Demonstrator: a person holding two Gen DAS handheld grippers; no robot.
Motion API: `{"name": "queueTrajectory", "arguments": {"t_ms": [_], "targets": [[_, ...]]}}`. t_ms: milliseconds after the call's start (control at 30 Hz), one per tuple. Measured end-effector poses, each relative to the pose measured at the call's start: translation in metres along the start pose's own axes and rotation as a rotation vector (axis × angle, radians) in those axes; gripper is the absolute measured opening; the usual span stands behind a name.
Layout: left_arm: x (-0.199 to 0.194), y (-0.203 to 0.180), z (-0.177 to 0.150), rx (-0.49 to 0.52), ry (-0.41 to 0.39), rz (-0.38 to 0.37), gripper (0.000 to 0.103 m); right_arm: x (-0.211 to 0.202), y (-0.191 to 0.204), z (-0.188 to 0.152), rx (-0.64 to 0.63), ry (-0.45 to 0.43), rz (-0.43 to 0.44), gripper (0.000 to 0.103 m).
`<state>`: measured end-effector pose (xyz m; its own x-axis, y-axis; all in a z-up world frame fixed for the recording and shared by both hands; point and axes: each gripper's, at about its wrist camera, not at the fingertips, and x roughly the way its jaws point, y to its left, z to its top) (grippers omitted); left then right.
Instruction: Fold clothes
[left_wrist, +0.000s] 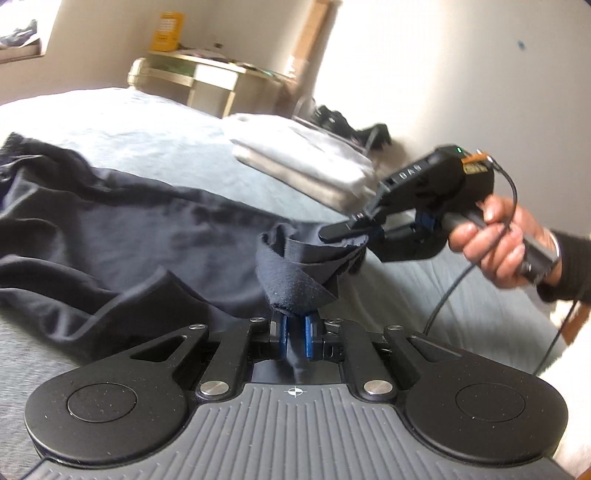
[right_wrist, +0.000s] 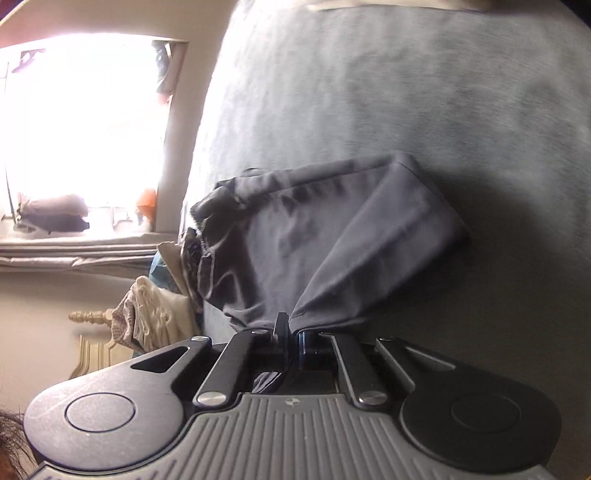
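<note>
A dark navy garment (left_wrist: 122, 225) lies spread over the grey-blue bed (left_wrist: 147, 125). My left gripper (left_wrist: 296, 321) is shut on a bunched hem of it, the cloth pinched between the blue pads. A hand (left_wrist: 506, 243) holds my right gripper (left_wrist: 345, 230) just beyond, shut on the same raised edge of the garment. In the right wrist view my right gripper (right_wrist: 293, 332) pinches the navy garment (right_wrist: 321, 236), which drapes away from it across the bed (right_wrist: 424, 92), partly doubled over.
A folded stack of light grey and white clothes (left_wrist: 303, 162) rests on the bed's far side. A cream bedside table (left_wrist: 207, 77) stands against the wall. A bright window (right_wrist: 81, 122) with folded items on its sill and a pile of cloth (right_wrist: 155, 314) sit off the bed's end.
</note>
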<state>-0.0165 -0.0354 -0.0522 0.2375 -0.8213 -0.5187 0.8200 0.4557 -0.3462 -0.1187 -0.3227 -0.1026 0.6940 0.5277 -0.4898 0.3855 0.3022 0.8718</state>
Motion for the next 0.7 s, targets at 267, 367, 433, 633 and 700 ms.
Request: {"name": "queueTrajectory", "arguments": {"t_ms": [267, 367, 433, 633, 700], "targets": [[-0.017, 0.042, 0.016, -0.104, -0.068, 0.05, 0.004, 0.037, 0.039, 0.022, -0.068, 0.033, 0.029, 0.004], [-0.023, 0.061, 0.02, -0.141, -0.097, 0.07, 0.003, 0.053, 0.053, 0.03, -0.086, 0.047, 0.037, 0.004], [-0.027, 0.074, 0.023, -0.168, -0.119, 0.082, 0.003, 0.064, 0.064, 0.036, -0.099, 0.055, 0.041, 0.004], [-0.038, 0.114, 0.032, -0.249, -0.183, 0.118, 0.003, 0.103, 0.097, 0.057, -0.145, 0.082, 0.049, 0.004], [-0.042, 0.127, 0.035, -0.276, -0.205, 0.131, 0.003, 0.117, 0.107, 0.064, -0.154, 0.091, 0.055, 0.004]]}}
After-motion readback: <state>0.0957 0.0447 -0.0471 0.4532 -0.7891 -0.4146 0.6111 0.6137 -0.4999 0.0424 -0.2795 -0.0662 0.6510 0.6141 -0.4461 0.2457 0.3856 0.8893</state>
